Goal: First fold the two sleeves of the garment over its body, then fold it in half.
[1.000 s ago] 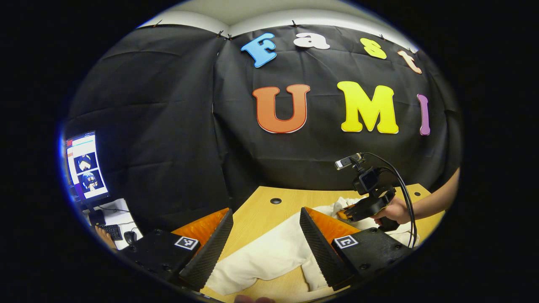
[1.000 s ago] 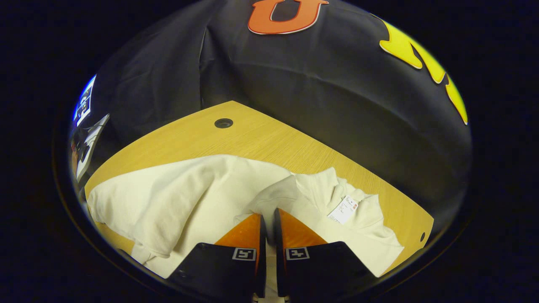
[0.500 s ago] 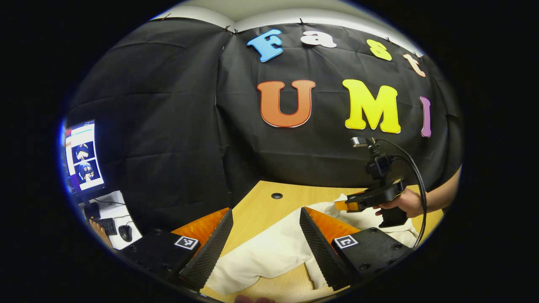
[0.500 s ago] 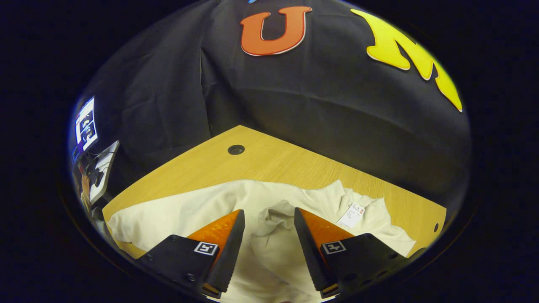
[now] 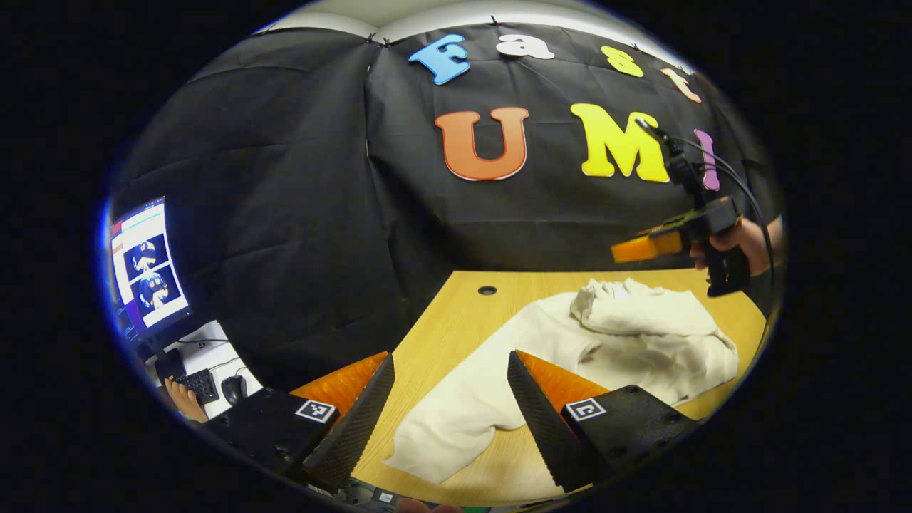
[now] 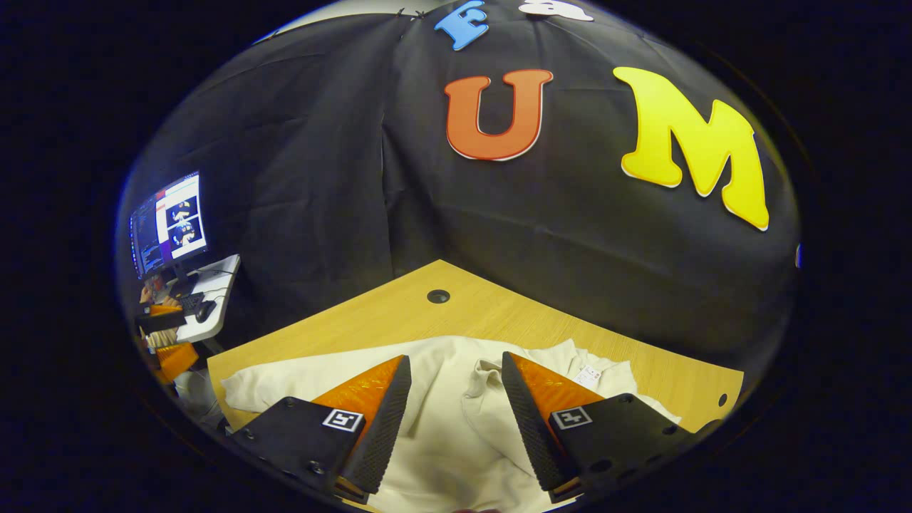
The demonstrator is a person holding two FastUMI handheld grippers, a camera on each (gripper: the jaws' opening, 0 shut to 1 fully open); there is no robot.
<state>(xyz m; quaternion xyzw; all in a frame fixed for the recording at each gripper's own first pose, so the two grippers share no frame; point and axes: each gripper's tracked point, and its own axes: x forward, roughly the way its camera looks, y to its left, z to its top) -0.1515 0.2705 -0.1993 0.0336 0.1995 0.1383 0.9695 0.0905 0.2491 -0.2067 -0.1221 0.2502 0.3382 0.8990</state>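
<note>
A cream garment (image 5: 570, 349) lies on a light wooden table (image 5: 456, 313) in front of the booth's black cloth wall. In the left gripper view the garment stretches from the near middle of the table toward the far right, where 1 sleeve (image 5: 627, 306) is folded over onto the body in a bunched ridge. The other sleeve (image 5: 449, 427) runs out flat toward the near edge, with its cuff end on bare wood.

The left gripper (image 5: 450, 413) hangs above the near part of the table with its 2 fingers spread wide and nothing between them. The flat sleeve shows through the gap below.

The right gripper (image 6: 456, 420) is also spread wide and holds nothing. In its own view, the garment's collar and a small white tag (image 6: 588, 375) lie under and beyond its fingers. In the left gripper view this same gripper (image 5: 634, 249) is held by a hand (image 5: 741, 246) well above the far right of the table, clear of the cloth.

A round hole (image 5: 487, 291) sits in the tabletop beyond the garment. At the far left, outside the booth, a lit monitor (image 5: 146, 263) stands on a white desk with a keyboard (image 5: 192, 385) and a mouse (image 5: 231, 388).
</note>
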